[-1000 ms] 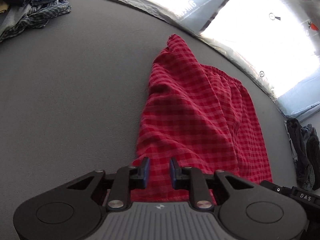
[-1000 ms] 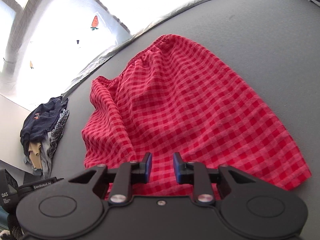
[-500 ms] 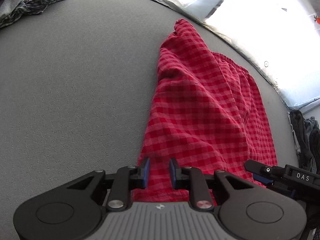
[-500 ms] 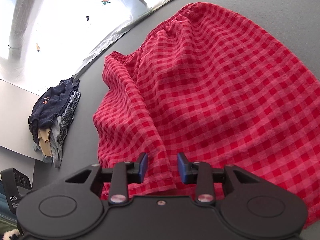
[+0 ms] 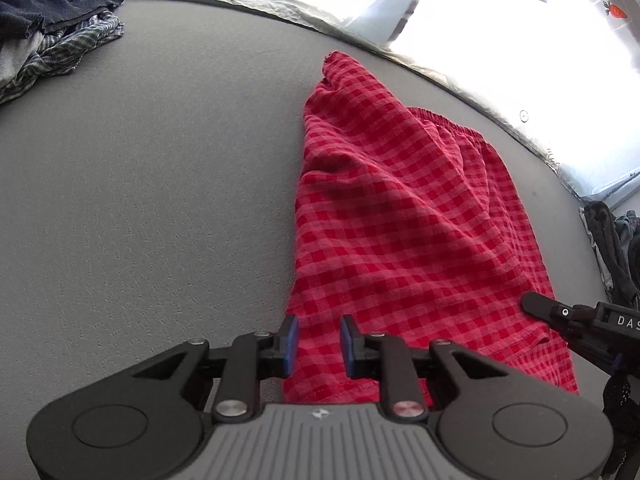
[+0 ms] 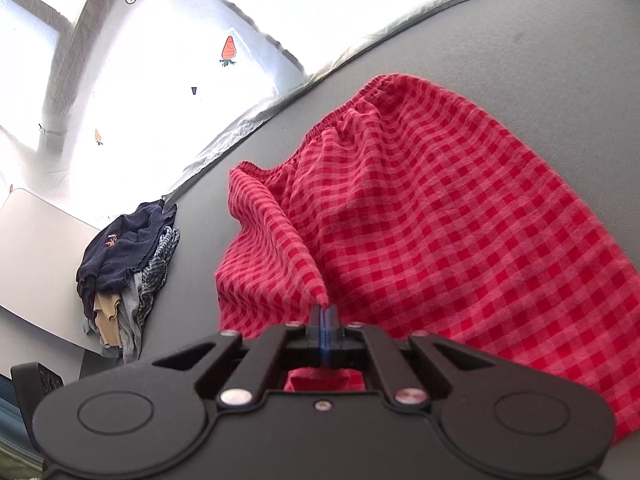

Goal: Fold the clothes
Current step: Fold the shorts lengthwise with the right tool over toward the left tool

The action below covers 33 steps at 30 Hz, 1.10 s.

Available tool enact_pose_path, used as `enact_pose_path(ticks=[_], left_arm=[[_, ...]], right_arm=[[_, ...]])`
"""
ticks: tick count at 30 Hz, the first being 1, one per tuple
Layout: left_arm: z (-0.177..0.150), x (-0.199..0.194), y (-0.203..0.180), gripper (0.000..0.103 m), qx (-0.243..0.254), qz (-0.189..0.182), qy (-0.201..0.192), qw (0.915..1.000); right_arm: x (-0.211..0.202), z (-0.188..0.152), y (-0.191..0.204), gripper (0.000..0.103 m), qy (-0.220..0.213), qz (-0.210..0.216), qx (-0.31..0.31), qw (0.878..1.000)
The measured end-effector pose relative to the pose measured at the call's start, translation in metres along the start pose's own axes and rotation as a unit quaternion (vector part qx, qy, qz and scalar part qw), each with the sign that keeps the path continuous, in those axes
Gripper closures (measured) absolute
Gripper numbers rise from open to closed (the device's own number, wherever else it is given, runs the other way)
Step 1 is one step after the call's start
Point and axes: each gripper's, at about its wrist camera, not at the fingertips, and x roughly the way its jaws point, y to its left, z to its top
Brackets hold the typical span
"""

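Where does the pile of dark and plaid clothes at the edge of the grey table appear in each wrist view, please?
Left wrist view: the clothes pile sits in the top left corner, far from the red checked shorts.
Right wrist view: the clothes pile lies at middle left, left of the shorts.
Shared landmark: the shorts' gathered waistband.

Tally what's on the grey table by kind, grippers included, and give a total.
Red checked shorts: 1
Piles of other clothes: 2
Grippers, left and right: 2
Total: 5
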Motion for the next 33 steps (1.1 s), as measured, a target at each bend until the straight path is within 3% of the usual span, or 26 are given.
enact_pose_path(ticks=[5,9,12,19,25,28,33], left_arm=[[-0.012,-0.021,-0.044,0.064,0.095,0.009,-0.032,0.9950],[-0.033,-0.021,-0.075,0.064,0.157,0.012,-0.026,0.9872],[-0.045,-0.018,-0.088,0.064,0.172,0.005,-0.018,0.9849],[-0.061,-0.015,-0.109,0.062,0.182,-0.005,-0.018,0.9832],[-0.071,-0.011,-0.118,0.054,0.182,-0.002,-0.020,0.9831],[-0.073,-0.011,-0.113,0.054,0.161,0.006,-0.019,0.9868],[-0.070,-0.012,-0.086,0.054,0.078,0.016,-0.011,0.9968]], right_arm=[[-0.032,0.009,-0.016,0.103,-0.047,0.017,0.042,0.998],[-0.055,0.010,-0.038,0.103,-0.072,0.006,0.069,0.995],[-0.071,0.007,-0.058,0.103,-0.083,-0.014,0.087,0.993],[-0.105,-0.002,-0.098,0.103,-0.103,-0.064,0.112,0.986],[-0.121,-0.008,-0.118,0.103,-0.109,-0.094,0.113,0.983],[-0.122,-0.012,-0.128,0.103,-0.097,-0.107,0.113,0.983],[-0.108,-0.022,-0.137,0.101,-0.045,-0.125,0.104,0.986]])
